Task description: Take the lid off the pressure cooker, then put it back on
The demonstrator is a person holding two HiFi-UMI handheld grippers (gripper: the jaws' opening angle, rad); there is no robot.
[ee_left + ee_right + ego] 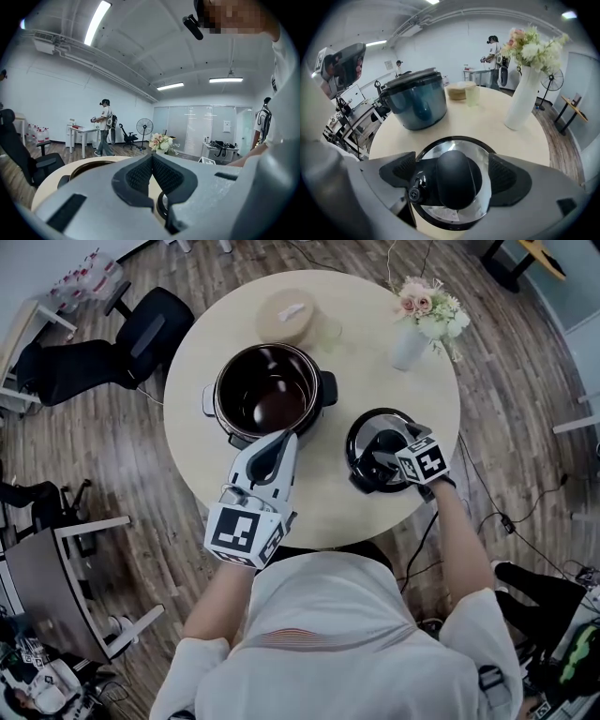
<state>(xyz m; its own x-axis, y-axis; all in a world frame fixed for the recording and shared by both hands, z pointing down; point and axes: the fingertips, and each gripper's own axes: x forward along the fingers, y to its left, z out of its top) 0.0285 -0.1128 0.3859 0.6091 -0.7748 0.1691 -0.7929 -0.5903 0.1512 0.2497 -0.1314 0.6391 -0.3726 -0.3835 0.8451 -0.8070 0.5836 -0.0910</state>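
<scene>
The pressure cooker [314, 367] stands open a little left of the middle of the round table [375, 362], its dark inside empty. Its lid [366, 439] lies flat on the table to the lower right of it, apart from the pot, so the first half of the task looks done and the putting back remains. The right gripper [389, 457] hangs just over the lid, pointing steeply down. In the right gripper view its jaws stand wide on both sides of the black knob [457, 185], and the pads [401, 171] do not yet press on it; a small gap shows on each side. The left gripper [152, 171] is closed with nothing between its jaws, and in the head view it sits at the near rim of the pot. I judge the step in hand to be the grasp of the knob. To do it well, the knob should be kept centred between the two pads and the jaws lowered enough to take it at its widest part, then closed firmly, because the knob is smooth and rounded and may slip. After that the lid should be lifted straight up and kept level, then carried to the upper left over the pot. The left gripper could steady the pot, but it should stay clear of the rim. The vase of flowers [410, 345] at the upper right is away from this path.
</scene>
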